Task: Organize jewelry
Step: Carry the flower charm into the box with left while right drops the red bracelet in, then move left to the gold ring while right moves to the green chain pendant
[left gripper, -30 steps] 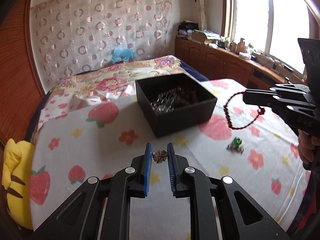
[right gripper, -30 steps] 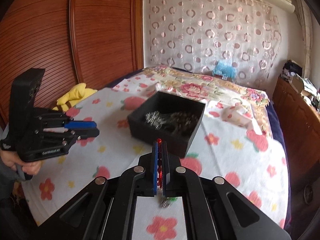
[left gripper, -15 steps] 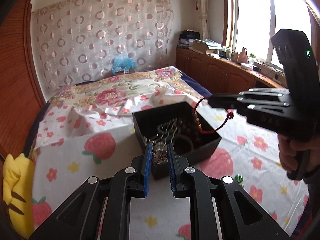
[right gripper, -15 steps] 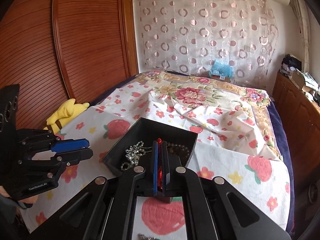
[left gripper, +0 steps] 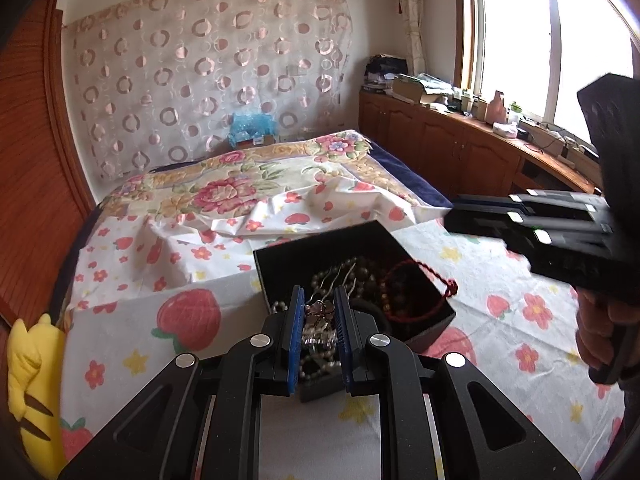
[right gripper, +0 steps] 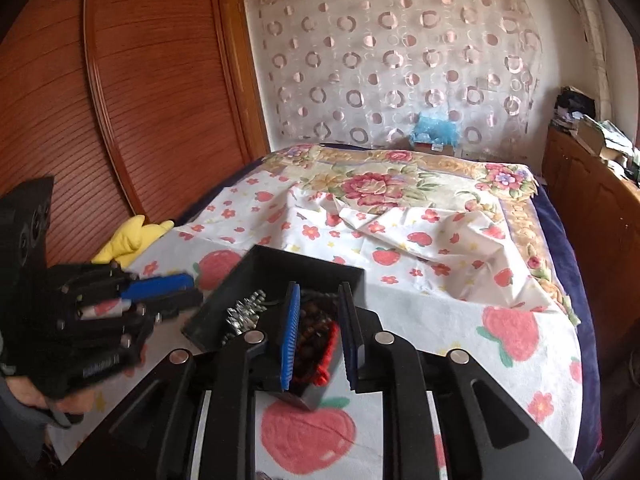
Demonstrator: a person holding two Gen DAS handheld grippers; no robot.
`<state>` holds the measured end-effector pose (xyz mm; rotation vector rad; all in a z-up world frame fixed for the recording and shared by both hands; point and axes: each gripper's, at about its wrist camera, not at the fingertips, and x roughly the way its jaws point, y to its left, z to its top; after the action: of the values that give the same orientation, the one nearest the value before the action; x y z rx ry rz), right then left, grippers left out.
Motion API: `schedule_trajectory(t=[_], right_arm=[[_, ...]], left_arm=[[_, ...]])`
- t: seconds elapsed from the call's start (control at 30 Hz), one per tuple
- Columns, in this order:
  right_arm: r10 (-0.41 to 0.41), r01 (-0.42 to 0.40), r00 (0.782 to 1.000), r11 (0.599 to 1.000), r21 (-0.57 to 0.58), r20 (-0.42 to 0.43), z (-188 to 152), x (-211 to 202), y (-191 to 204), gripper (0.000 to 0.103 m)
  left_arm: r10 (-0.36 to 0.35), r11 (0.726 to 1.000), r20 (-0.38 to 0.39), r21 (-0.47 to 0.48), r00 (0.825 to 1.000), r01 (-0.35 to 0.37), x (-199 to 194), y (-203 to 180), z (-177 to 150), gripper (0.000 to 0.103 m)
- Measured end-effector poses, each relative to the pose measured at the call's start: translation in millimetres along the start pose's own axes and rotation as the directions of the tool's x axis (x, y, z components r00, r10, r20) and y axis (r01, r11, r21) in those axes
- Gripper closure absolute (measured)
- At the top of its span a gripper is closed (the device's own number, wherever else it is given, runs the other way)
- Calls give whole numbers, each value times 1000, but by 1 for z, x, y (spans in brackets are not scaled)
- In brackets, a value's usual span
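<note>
A black open box (left gripper: 280,258) (right gripper: 276,268) stands on the bed and holds several chains and bead strings. My left gripper (left gripper: 318,312) is shut on a small silver flower ornament (left gripper: 318,310) and holds it over the box's near side. My right gripper (right gripper: 318,312) is open above the box. The red cord bracelet (left gripper: 416,280) (right gripper: 326,350) lies in the box with its knotted end draped over the rim. The right gripper also shows in the left wrist view (left gripper: 452,216), the left gripper in the right wrist view (right gripper: 192,288).
The bed is covered by a white strawberry-print sheet (left gripper: 160,264) and a floral quilt (left gripper: 240,188). A yellow plush toy (left gripper: 28,364) lies at the left edge. Wooden cabinets (left gripper: 460,148) run along the right wall under the window.
Both grippers moved over the box. My right gripper opened and the red bracelet dropped into the box. My left gripper still holds the silver ornament.
</note>
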<state>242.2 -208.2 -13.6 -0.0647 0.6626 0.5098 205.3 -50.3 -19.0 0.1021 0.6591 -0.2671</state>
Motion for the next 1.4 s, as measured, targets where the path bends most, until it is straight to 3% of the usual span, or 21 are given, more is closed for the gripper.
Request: schedule_trajectory(t=[0.13,0.4,0.47,0.63,0.67,0.77,0.93,1.4], right_arm=[[-44,44,999,999,-17,-15,-16,-10,-10,81],[-43,43,999,999,-9,-32,-49,-26,-18,81],[-38,38,998,999,-11,-44,-57,-26,-16,81],[-24,22,997,999,-40,-68,-77,-29,2,81],[-19,15,997,999,-47,-74,-80,-29,5,81],[-16,10,996,998,-61,-91,-93,-30,16,73],[-3,-8,990,997,-79,-138,-112,-26,25,70],[10,-35,974,994,-108,-226,-129,-8,40,70]], left_arm=[[1,1000,8,5,1000,-1,10,-4,11,89],[-6,1000,11,-16,1000,6,18,-6,19,84],[-1,1000,10,-12,1000,1,15,-6,17,70],[2,1000,3,-11,1000,-2,4,-7,7,59],[2,1000,2,-14,1000,-2,0,-7,2,48],[25,1000,11,-3,1000,-25,-13,-7,-13,29],[41,999,-4,-2,999,-41,-28,-5,-40,16],[9,1000,-71,5,997,-9,-48,-7,-104,16]])
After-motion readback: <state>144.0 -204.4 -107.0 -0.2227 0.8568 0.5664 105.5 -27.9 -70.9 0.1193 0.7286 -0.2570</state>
